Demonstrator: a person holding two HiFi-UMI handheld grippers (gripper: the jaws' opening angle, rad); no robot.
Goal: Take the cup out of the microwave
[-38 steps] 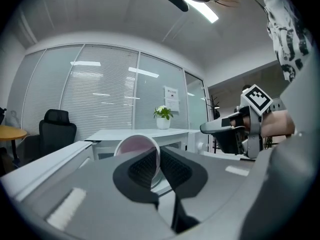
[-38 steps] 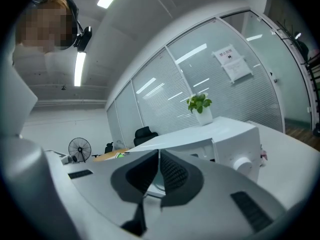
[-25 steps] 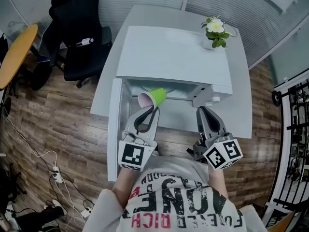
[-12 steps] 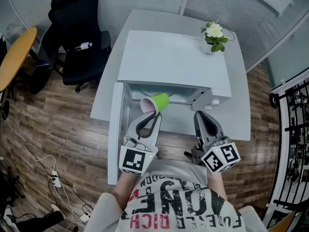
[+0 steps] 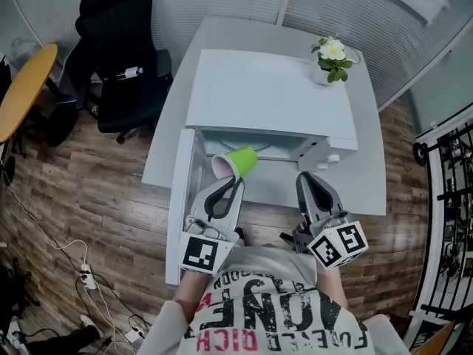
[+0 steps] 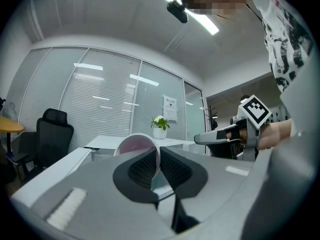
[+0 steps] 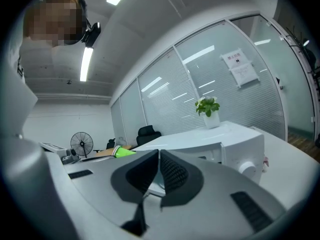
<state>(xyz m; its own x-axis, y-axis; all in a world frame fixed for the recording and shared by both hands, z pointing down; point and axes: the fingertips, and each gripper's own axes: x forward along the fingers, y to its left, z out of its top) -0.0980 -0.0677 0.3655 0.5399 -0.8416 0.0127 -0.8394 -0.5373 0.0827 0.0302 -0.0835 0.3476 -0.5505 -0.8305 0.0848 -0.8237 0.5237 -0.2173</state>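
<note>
A green cup with a pink inside [image 5: 235,161] lies tilted on its side just in front of the white microwave's [image 5: 266,91] open cavity. My left gripper [image 5: 228,180] is shut on its rim. In the left gripper view the pink rim [image 6: 136,145] sits pinched between the dark pads of the left gripper [image 6: 159,160]. The microwave door [image 5: 181,198] hangs open to the left. My right gripper [image 5: 311,180] is shut and holds nothing, level in front of the microwave's control side. From the right gripper [image 7: 158,167] view the cup [image 7: 121,152] shows as a green edge at the left.
The microwave stands on a white table [image 5: 369,176] with a potted plant [image 5: 334,54] at its back right corner. A black office chair [image 5: 118,50] is to the left, and cables [image 5: 96,302] lie on the wooden floor. A metal rack [image 5: 451,198] stands at the right.
The left gripper has drawn the cup a little out of the microwave opening, toward the person. The right gripper has kept its place.
</note>
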